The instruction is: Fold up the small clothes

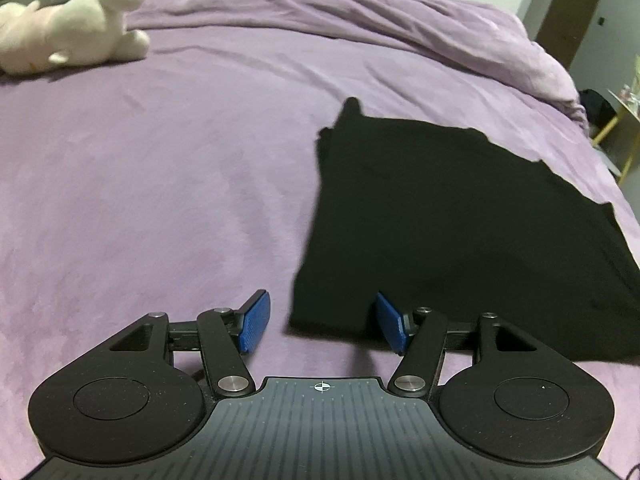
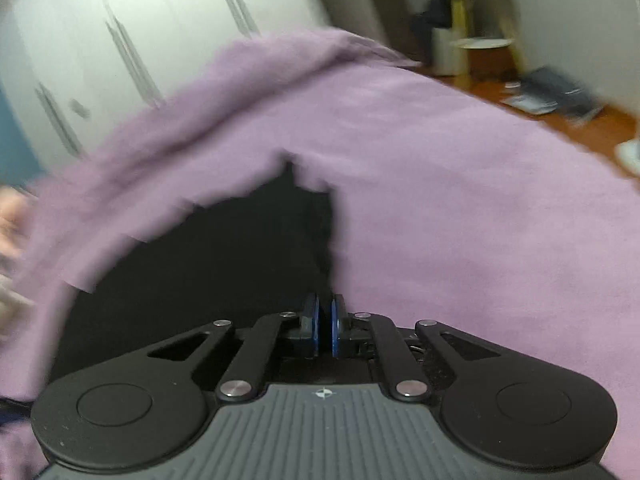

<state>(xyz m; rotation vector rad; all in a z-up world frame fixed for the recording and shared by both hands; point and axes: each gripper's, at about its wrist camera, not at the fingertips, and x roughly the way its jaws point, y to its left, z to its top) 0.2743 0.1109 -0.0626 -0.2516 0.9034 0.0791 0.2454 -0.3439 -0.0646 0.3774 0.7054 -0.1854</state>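
Note:
A black garment [image 1: 440,220] lies folded flat on the purple bedcover [image 1: 160,180]. My left gripper [image 1: 320,298] hovers at its near left corner, jaws open; that corner shows between the blue pads [image 1: 254,322], which do not press on it. In the blurred right wrist view the same garment [image 2: 224,256] spreads left and ahead of my right gripper [image 2: 325,300], which is shut at the garment's right edge. Whether any fabric is pinched between its pads [image 2: 314,322] I cannot tell.
Plush toys [image 1: 76,28] lie at the far left of the bed. A bunched purple duvet [image 1: 400,12] runs along the far side. White wardrobe doors [image 2: 120,20] and a yellow-legged shelf [image 2: 480,20] stand beyond the bed, with loose items [image 2: 552,96] on the wooden floor.

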